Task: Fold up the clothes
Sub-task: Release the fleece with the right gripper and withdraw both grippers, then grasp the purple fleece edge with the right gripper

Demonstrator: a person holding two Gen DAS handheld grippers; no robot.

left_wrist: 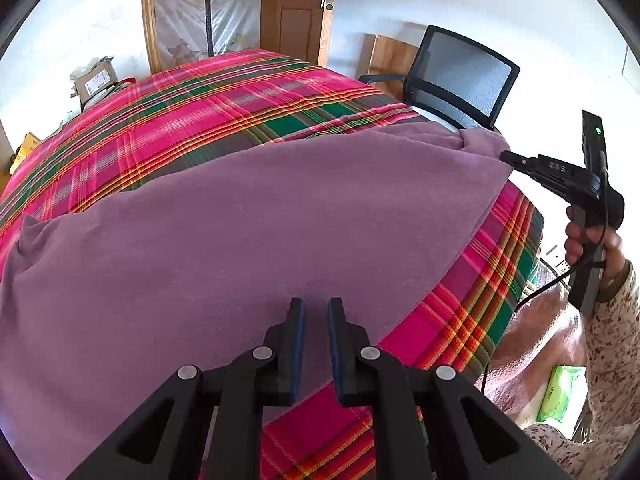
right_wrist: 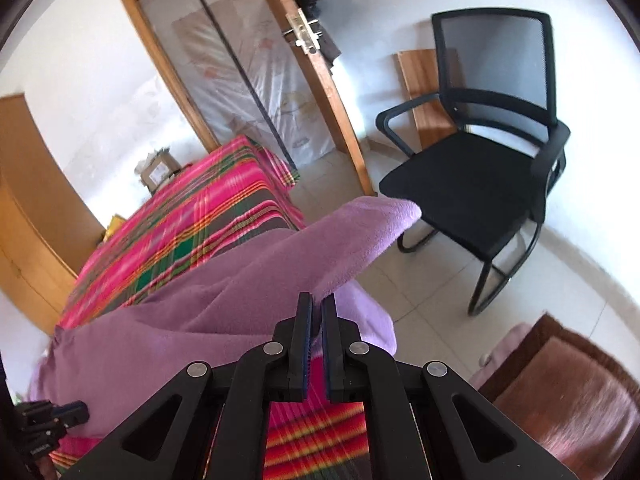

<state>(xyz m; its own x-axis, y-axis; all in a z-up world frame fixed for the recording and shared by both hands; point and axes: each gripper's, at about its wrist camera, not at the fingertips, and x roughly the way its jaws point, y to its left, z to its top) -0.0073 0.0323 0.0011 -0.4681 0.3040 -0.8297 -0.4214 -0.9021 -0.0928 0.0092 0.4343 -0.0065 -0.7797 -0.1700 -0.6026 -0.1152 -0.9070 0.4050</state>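
Clearly, the right claw (right_wrist: 316, 306) is clenched on a corner of the purple garment (left_wrist: 256, 216), lifting it. Meanwhile the left claw (left_wrist: 316, 312) sits over that garment on the plaid bed (left_wrist: 224, 100), whether gripping I cannot tell.

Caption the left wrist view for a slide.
Right gripper pinches a corner of the purple cloth on the plaid bed; left gripper over its near edge.

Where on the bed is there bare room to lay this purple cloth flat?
Free: the plaid bedspread beyond the purple cloth, toward the door, and a strip along the near right edge. Crowded: the middle, under the cloth.
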